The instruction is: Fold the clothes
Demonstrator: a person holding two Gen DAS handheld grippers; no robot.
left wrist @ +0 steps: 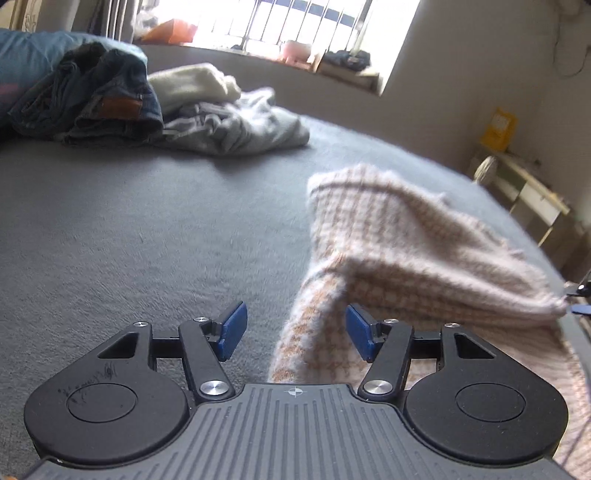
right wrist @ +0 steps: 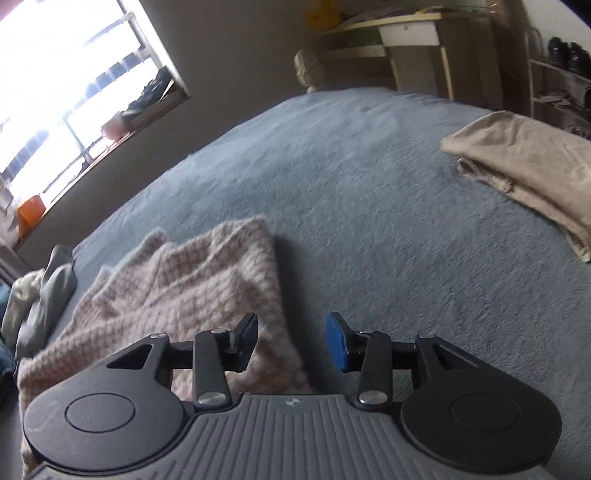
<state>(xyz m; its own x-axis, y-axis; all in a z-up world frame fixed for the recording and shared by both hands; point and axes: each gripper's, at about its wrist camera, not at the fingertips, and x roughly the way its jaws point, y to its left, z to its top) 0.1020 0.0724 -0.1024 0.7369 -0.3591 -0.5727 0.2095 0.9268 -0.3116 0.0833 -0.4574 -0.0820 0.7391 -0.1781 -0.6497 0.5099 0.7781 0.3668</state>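
A pink-and-cream checked knit garment (left wrist: 406,240) lies bunched on the grey bed cover (left wrist: 129,229), with one fold standing up. My left gripper (left wrist: 296,334) is open; a strip of the knit runs between its blue pads, close to the right pad (left wrist: 360,338). In the right wrist view the same knit (right wrist: 177,288) spreads to the left. My right gripper (right wrist: 293,339) is open just above the knit's right edge. Its left finger (right wrist: 247,338) is over the fabric and its right pad (right wrist: 338,341) is over bare cover.
Dark jeans (left wrist: 96,99), a cream sweater (left wrist: 192,85) and a grey garment (left wrist: 240,125) are piled at the back left by a blue pillow (left wrist: 29,55). A folded beige garment (right wrist: 528,166) lies at the right. A desk (right wrist: 406,33) and shoe rack (right wrist: 561,74) stand beyond the bed.
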